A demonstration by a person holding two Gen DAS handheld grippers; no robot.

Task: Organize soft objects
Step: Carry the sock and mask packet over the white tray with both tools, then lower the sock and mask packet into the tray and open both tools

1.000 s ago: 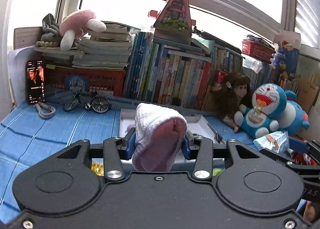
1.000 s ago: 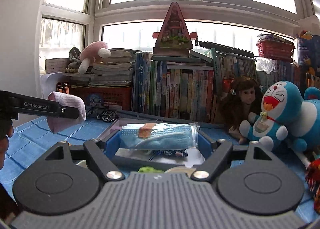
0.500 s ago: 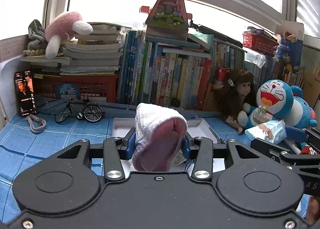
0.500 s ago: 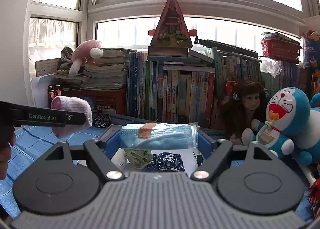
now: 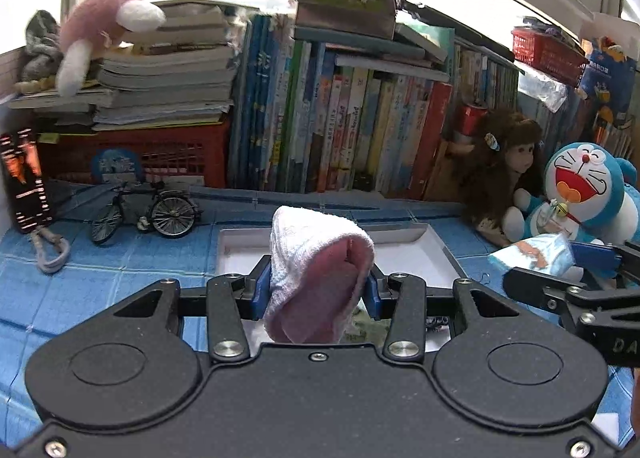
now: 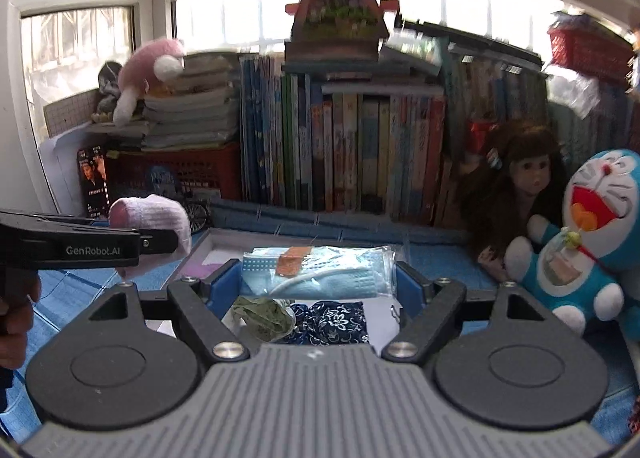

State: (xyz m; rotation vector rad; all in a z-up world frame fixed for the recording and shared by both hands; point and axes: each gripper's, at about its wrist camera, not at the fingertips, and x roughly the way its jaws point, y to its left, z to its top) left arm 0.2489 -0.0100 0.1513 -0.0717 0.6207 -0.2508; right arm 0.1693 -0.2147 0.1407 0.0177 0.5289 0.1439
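The left gripper (image 5: 316, 290) pinches a folded pink-and-white towel (image 5: 316, 274). The right gripper (image 6: 318, 278) clamps a bagged blue mask pack (image 6: 320, 270). Beyond, at twelve o'clock, the white tray (image 6: 216, 238) holds a green cloth (image 6: 264, 316) and a navy floral cloth (image 6: 332, 320).

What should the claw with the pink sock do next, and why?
Probably lower the left claw a little toward the white tray. It is shut on the pink sock, which hangs above the tray, and a green cloth and a navy floral cloth already lie there.
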